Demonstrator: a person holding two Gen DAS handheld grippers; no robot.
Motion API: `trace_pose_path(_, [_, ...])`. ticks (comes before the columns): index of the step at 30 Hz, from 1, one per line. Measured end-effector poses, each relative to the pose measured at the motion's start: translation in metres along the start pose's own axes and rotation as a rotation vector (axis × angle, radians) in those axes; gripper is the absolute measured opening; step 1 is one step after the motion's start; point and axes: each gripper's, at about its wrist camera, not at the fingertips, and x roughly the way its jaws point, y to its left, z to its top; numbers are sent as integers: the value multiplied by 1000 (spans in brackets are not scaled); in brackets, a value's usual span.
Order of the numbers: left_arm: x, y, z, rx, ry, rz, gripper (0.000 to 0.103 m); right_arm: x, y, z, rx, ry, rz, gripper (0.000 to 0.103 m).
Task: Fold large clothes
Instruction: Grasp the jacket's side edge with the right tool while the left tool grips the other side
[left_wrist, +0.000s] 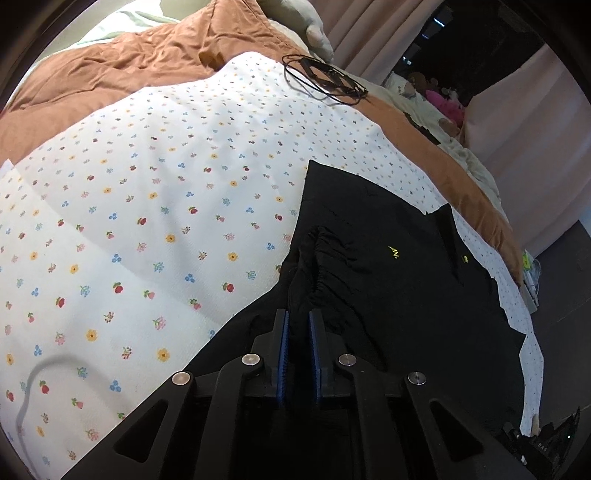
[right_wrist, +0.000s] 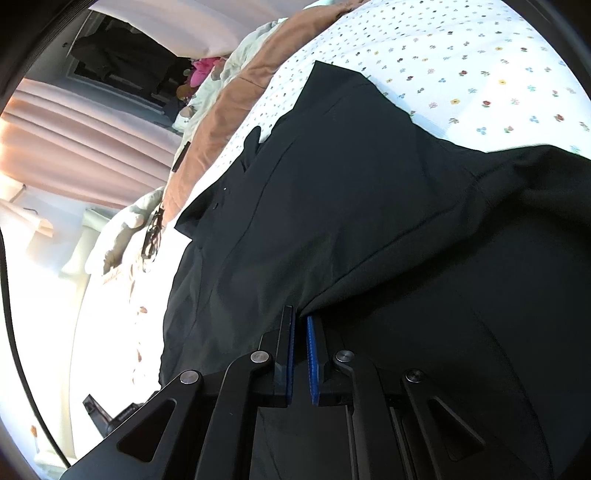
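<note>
pinching black garment (left_wrist: 388, 258) | left gripper (left_wrist: 298, 317) low | right gripper (right_wrist: 300, 314) tilted

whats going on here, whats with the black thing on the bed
A person with a two-finger tool in each hand is folding a black garment on a bed covered by a floral sheet. The left tool is shut on a bunched, gathered part of the fabric, and the right tool pinches an edge of it. Much of the garment lies spread on the sheet. A coiled black cable lies farther up the bed.
</note>
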Motion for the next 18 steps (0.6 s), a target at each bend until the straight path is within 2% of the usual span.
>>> trace_pose_path(2, [1, -1, -1, 4, 20, 13, 15, 6, 1, 3, 5, 15, -26, 8])
trace_pose_path(4, [-2, -1, -1, -4, 32, 5, 25, 6, 0, 3, 27, 31, -46, 9])
trace_pose_path(6, [-6, -2, -3, -24, 39, -16, 54, 2, 1, 2, 38, 39, -56, 27])
trace_pose_path(7, [-10, -3, -4, -31, 37, -22, 61, -1, 1, 3, 44, 35, -57, 45])
trace_pose_path(8, [-14, -5, -4, -32, 33, -26, 70, -7, 2, 4, 51, 23, -52, 57])
trace_pose_path(10, [-23, -11, -3, -23, 26, -32, 71, -19, 6, 5, 56, 0, -68, 64])
trace_pose_path(13, [-42, -21, 0, -2, 20, -35, 71, -37, 16, 5, 32, -35, -76, 68])
trace_pose_path(18, [-81, -31, -4, 47, 5, -37, 75, -51, 24, 1, 20, -18, -74, 68])
